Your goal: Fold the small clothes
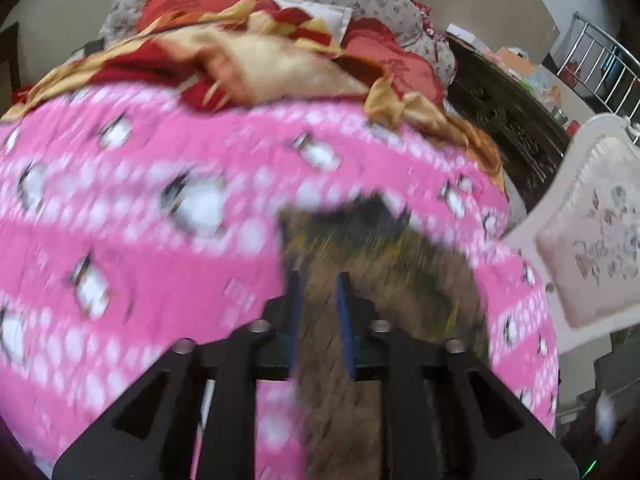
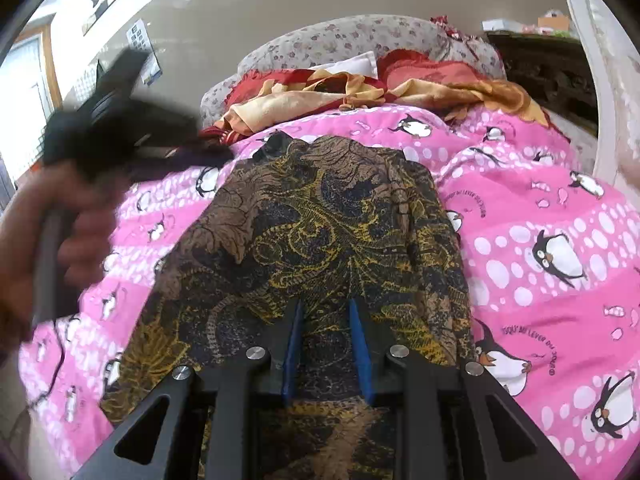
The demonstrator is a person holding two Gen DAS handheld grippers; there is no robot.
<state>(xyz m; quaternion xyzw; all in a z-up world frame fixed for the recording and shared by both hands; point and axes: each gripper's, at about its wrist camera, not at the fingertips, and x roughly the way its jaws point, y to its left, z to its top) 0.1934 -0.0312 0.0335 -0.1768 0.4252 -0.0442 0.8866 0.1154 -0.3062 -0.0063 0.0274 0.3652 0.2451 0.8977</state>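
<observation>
A brown, black and yellow patterned garment [image 2: 320, 208] lies spread on a pink penguin duvet [image 2: 540, 208]. My right gripper [image 2: 326, 312] hovers over its near part. Its blue pads stand apart, and the flat cloth shows between them without being pinched. At the garment's far left corner a hand [image 2: 60, 232] holds the blurred left gripper [image 2: 212, 155]. The left wrist view is smeared. In it the left gripper [image 1: 320, 280] has a gap between its blue pads, over the garment [image 1: 380, 272] on the duvet [image 1: 140, 240].
A crumpled red and gold blanket [image 2: 400, 80] and a floral pillow [image 2: 360, 36] lie at the far end of the bed. Dark carved furniture [image 1: 508, 120] and a white padded bed frame [image 1: 592, 208] stand to the right.
</observation>
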